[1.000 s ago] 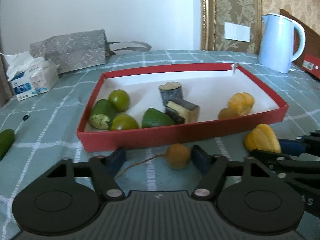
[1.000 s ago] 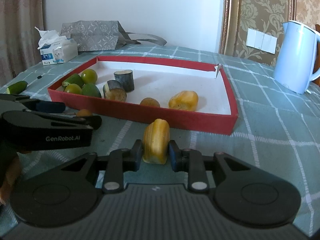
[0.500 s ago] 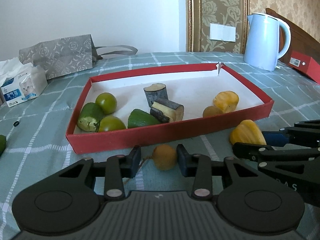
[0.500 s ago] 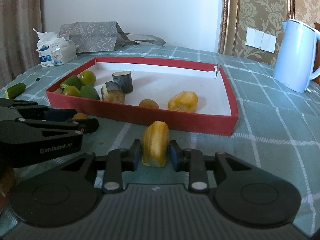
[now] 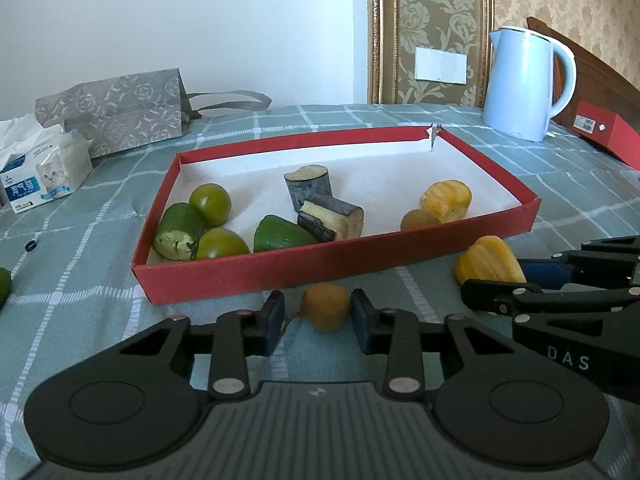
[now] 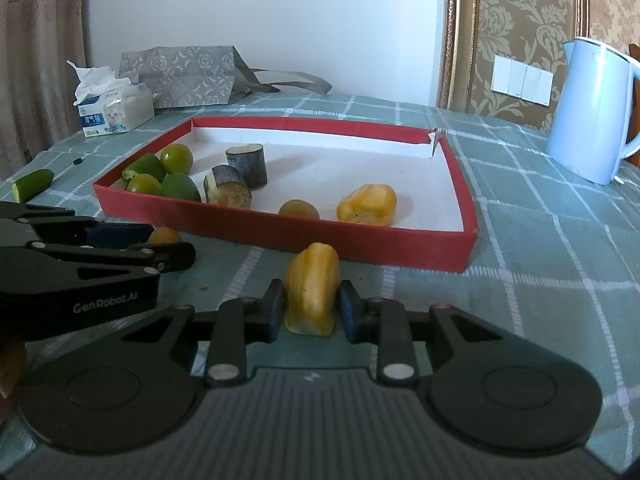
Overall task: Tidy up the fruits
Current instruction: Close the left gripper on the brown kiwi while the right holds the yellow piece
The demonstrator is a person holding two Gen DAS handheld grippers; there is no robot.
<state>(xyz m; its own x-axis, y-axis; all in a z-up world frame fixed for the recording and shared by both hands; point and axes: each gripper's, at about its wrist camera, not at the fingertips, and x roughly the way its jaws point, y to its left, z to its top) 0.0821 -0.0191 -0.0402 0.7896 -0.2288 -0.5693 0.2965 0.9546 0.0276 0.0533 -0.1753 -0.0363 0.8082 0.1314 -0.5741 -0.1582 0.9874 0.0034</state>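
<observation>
A red tray holds green fruits, two dark cut pieces, a yellow fruit and a small brown fruit. My left gripper has its jaws around a small brown round fruit on the cloth before the tray; a small gap shows on its left side. My right gripper is shut on a yellow fruit, which also shows in the left wrist view.
A light blue kettle stands back right, with a red box beside it. A tissue pack and a grey bag stand back left. A green piece lies on the cloth at far left.
My left gripper's jaws have closed in around the small brown fruit. My right gripper keeps its hold on the yellow fruit and has barely moved.
</observation>
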